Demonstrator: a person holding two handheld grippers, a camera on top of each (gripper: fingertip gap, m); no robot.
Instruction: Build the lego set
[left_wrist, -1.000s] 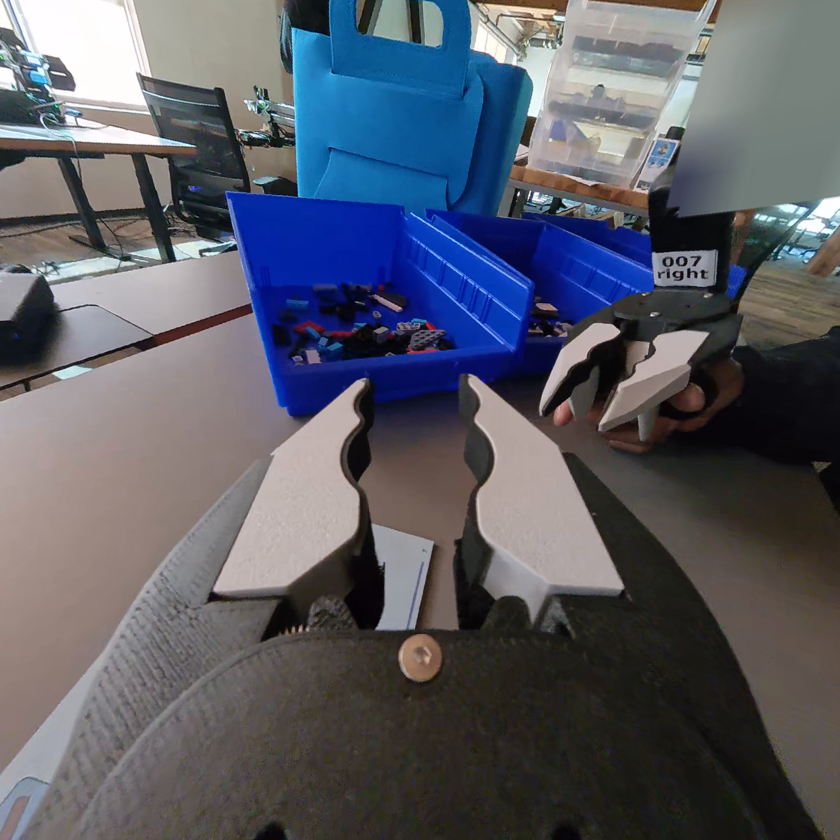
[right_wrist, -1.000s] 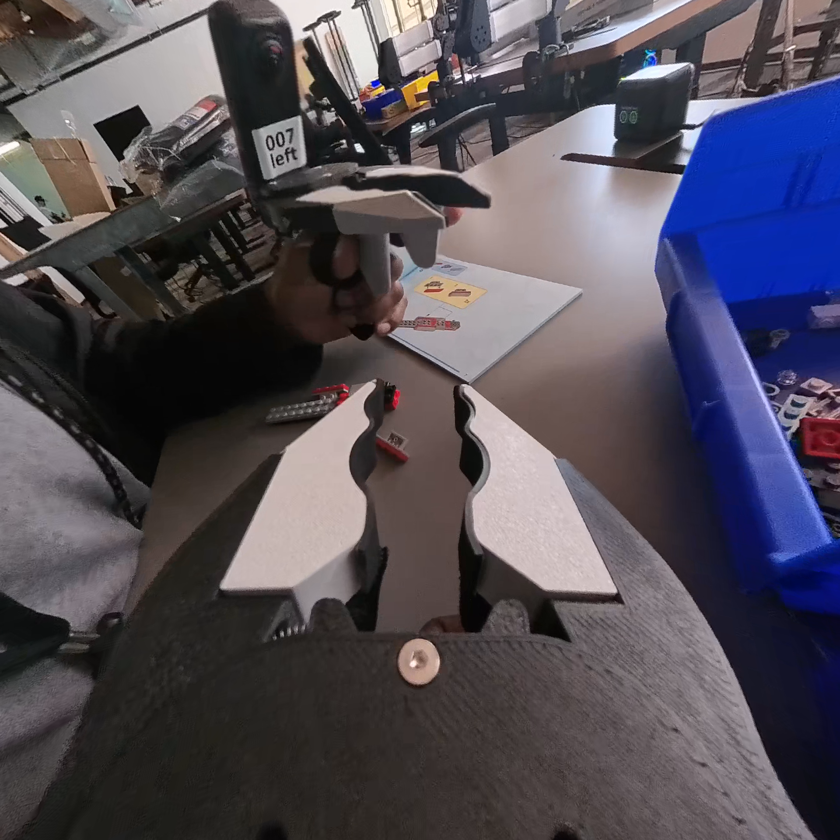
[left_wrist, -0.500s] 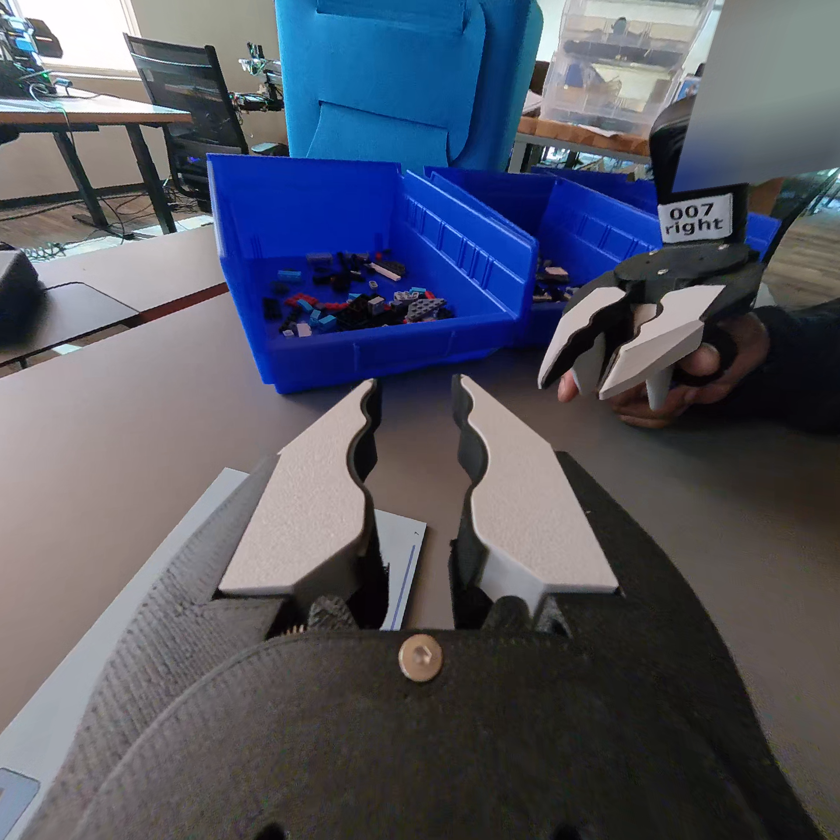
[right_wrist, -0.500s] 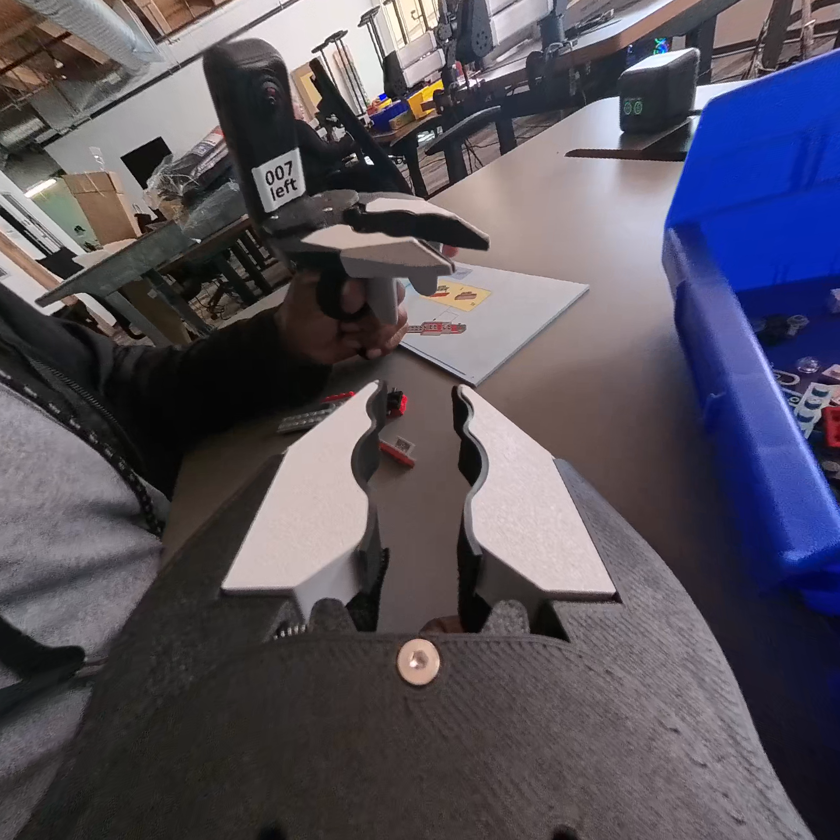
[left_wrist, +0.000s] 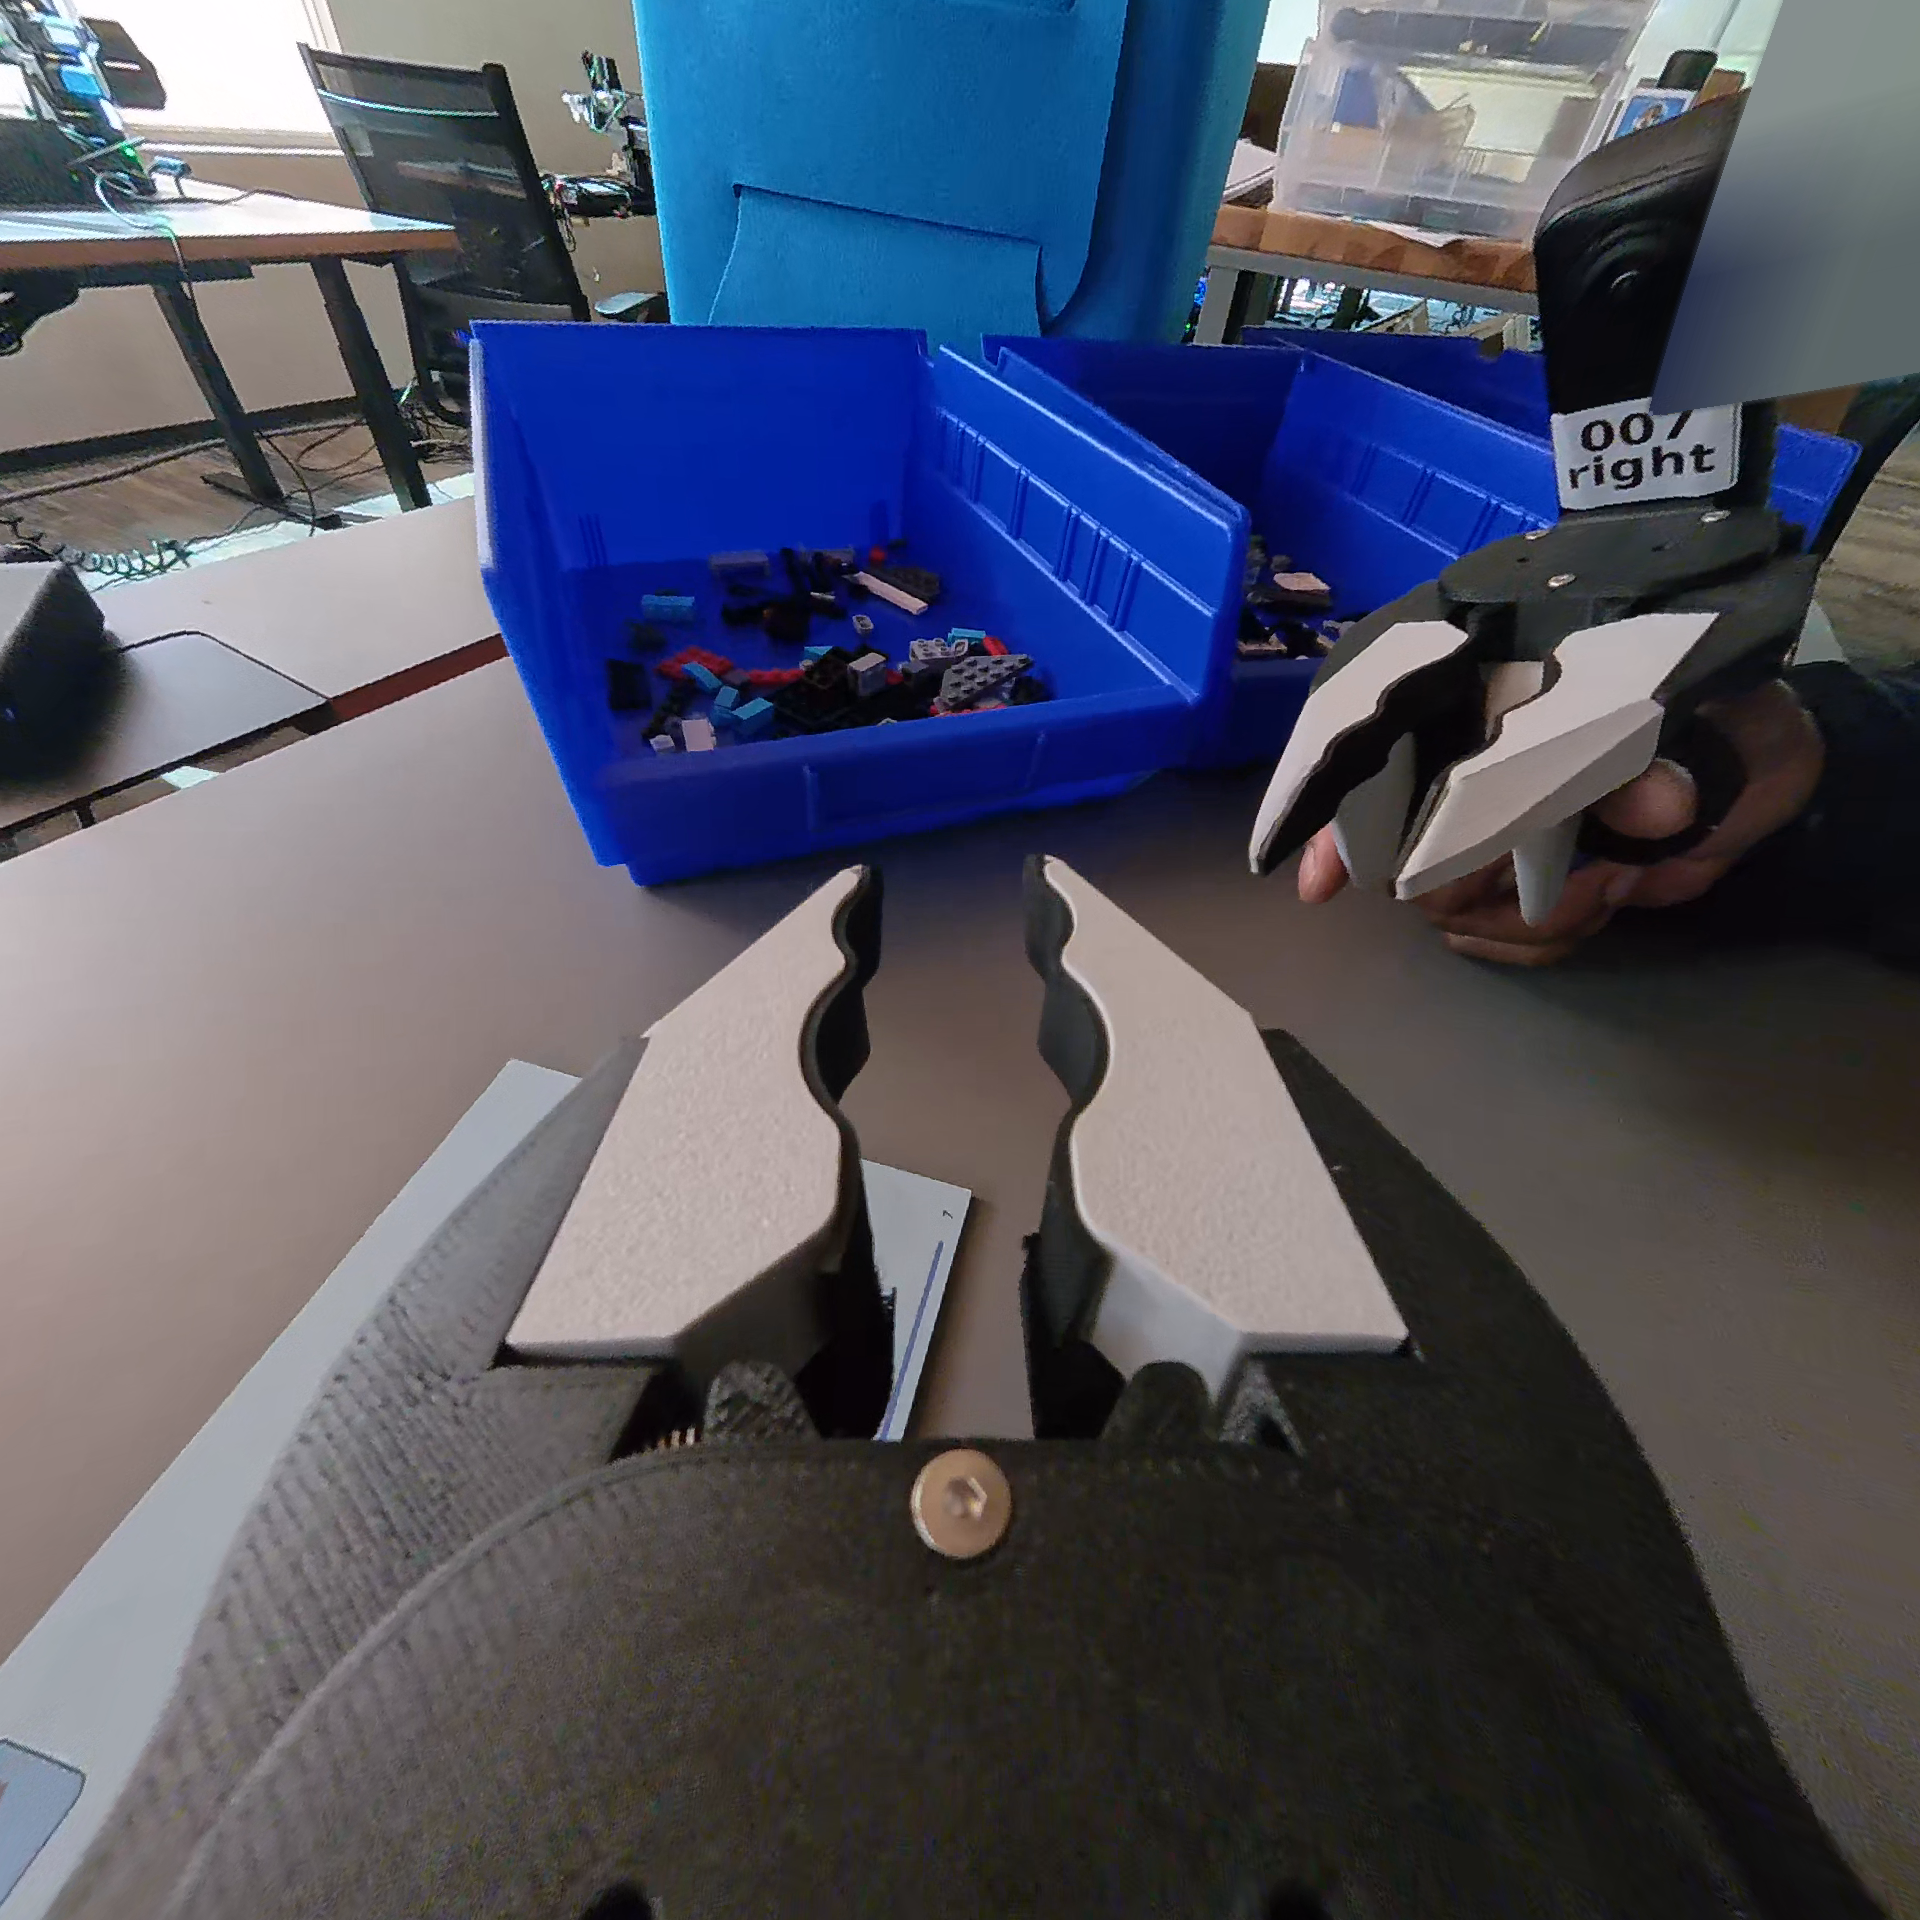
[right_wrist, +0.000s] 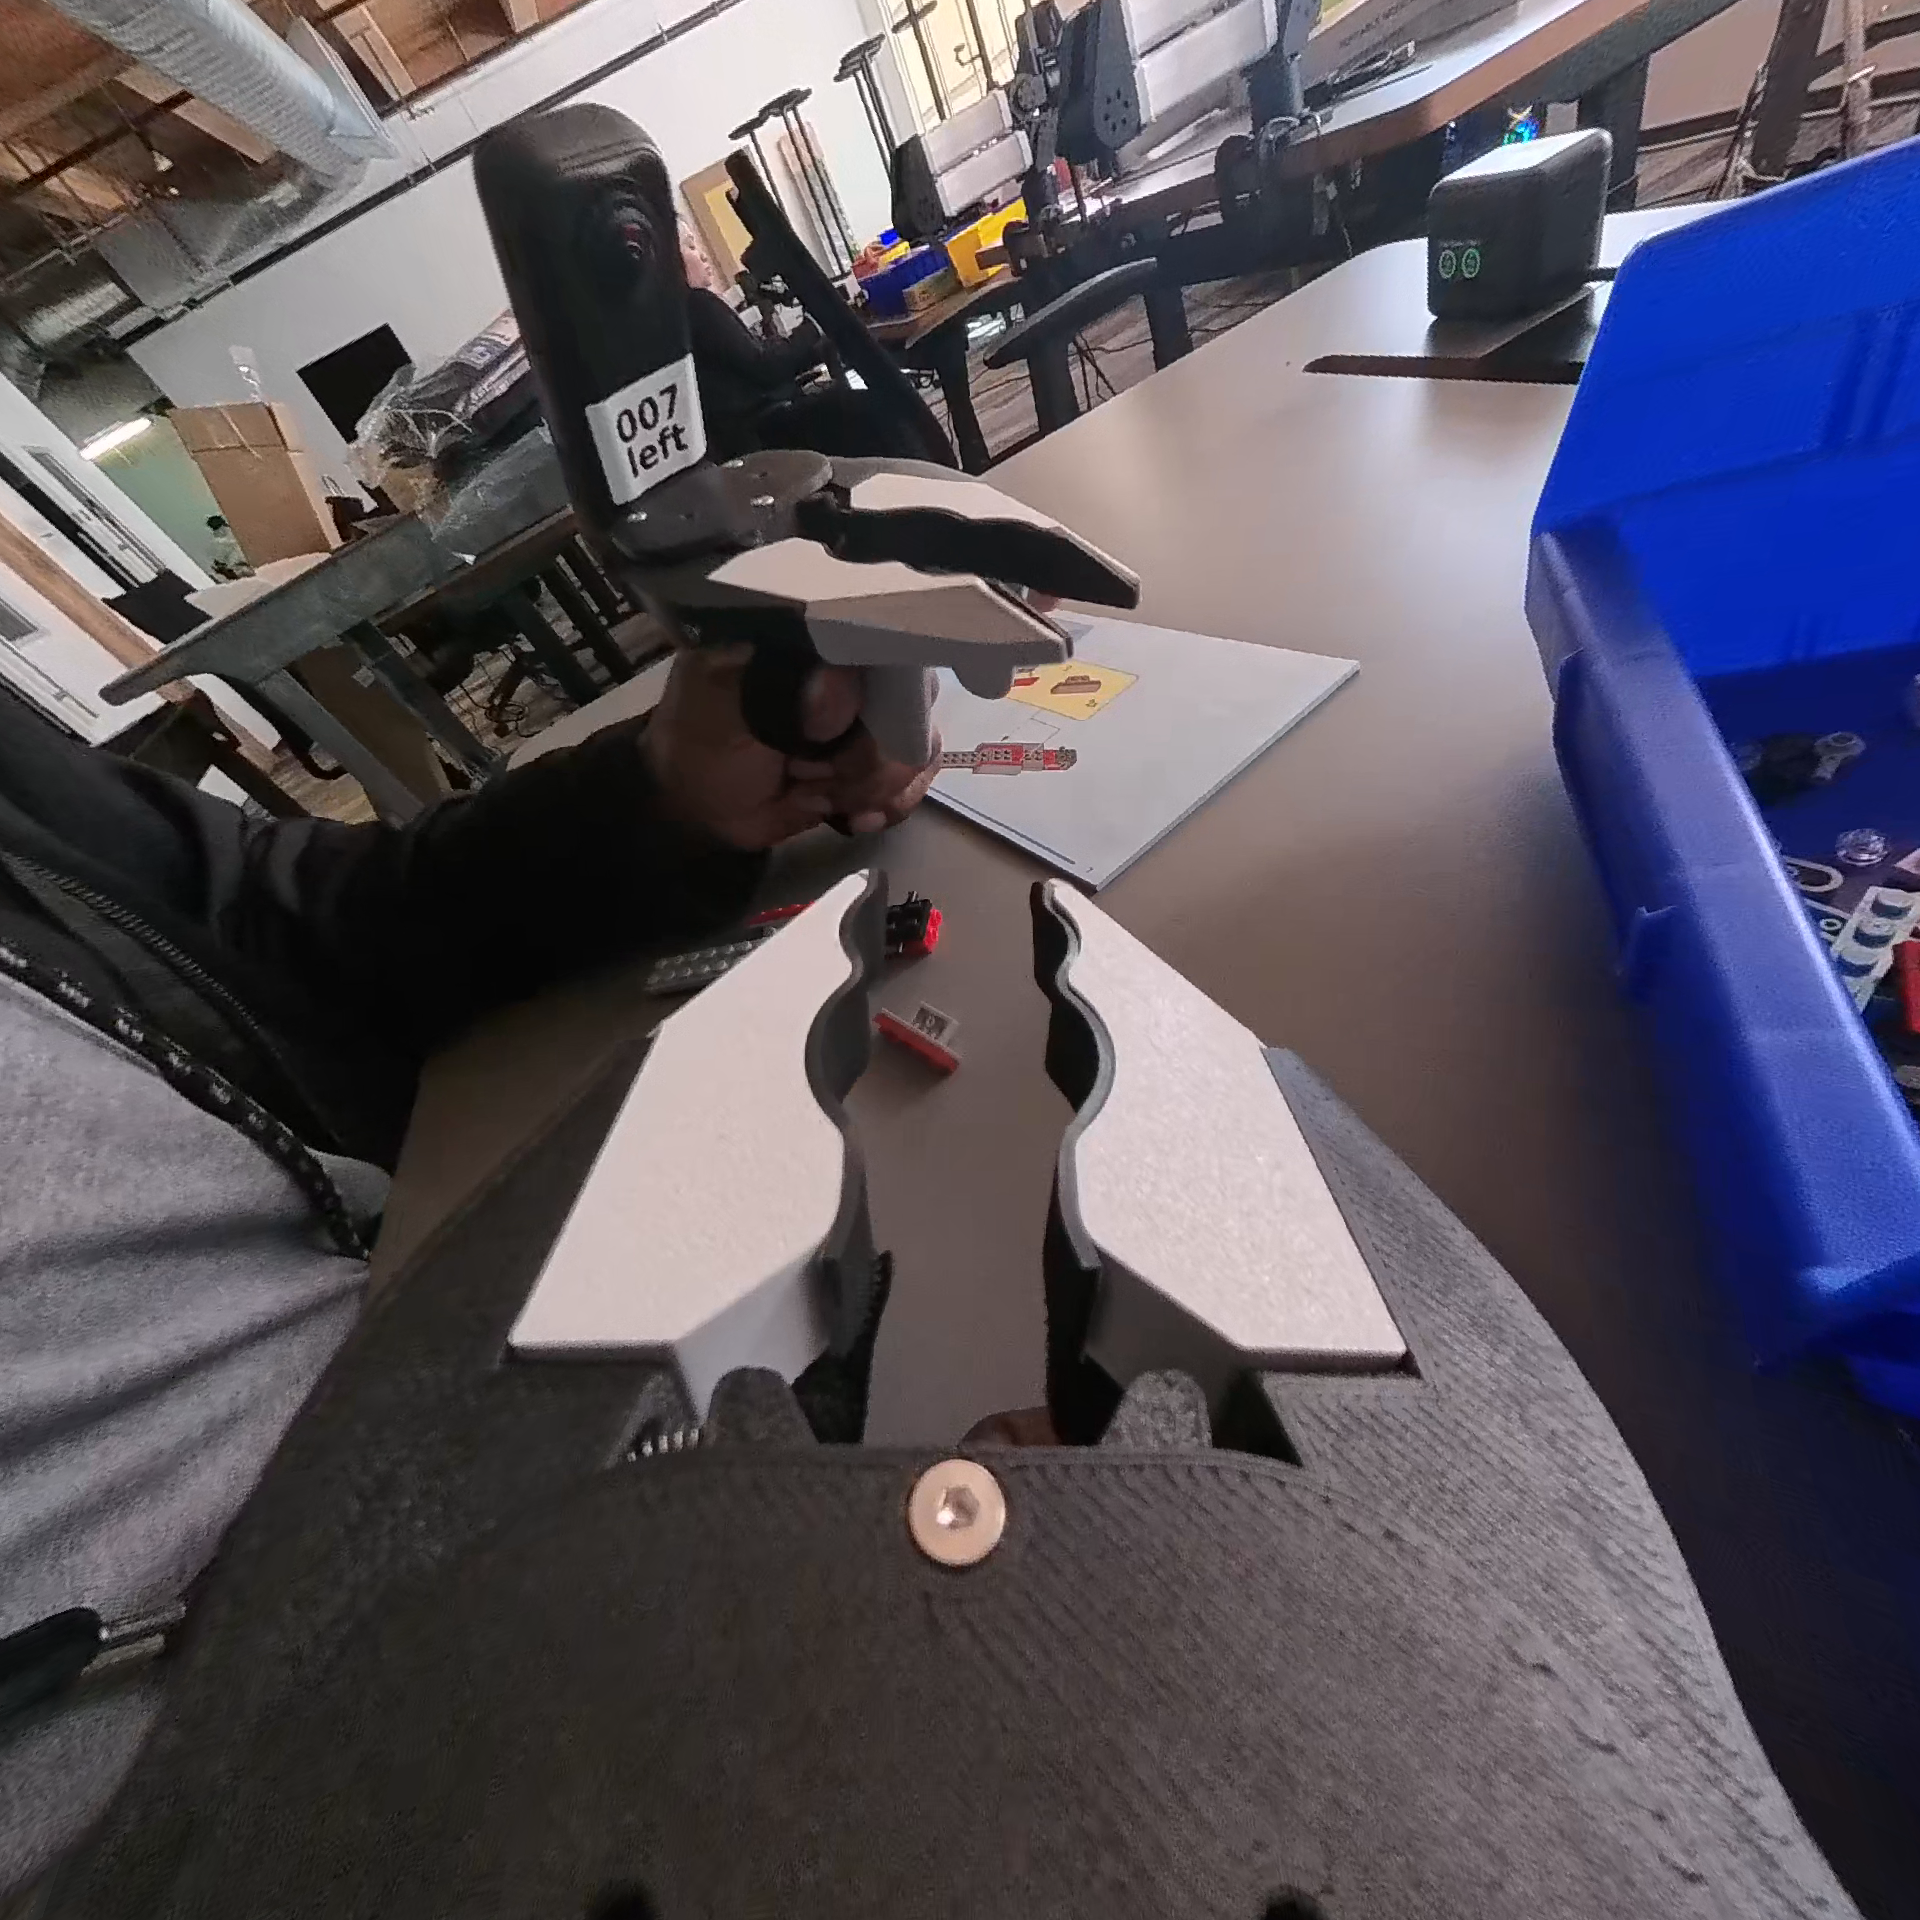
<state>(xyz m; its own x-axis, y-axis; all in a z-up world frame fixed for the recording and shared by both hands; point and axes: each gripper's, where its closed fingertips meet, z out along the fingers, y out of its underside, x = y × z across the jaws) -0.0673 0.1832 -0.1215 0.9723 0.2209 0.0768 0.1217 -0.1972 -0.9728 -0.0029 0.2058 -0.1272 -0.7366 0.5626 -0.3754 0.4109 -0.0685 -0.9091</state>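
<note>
Brown table (right_wrist: 1299, 499) holds blue bins (left_wrist: 831, 790) of loose bricks, an instruction booklet (right_wrist: 1174, 748), few small pieces (right_wrist: 920, 1034). Both grippers (left_wrist: 951, 904) (right_wrist: 951, 914) empty, jaws apart; building looks barely begun.

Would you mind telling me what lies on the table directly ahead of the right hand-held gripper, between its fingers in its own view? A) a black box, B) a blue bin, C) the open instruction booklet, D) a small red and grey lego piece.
D: in the right wrist view, the small red and grey lego piece lies loose on the table between the fingers of the open right hand-held gripper.
</note>
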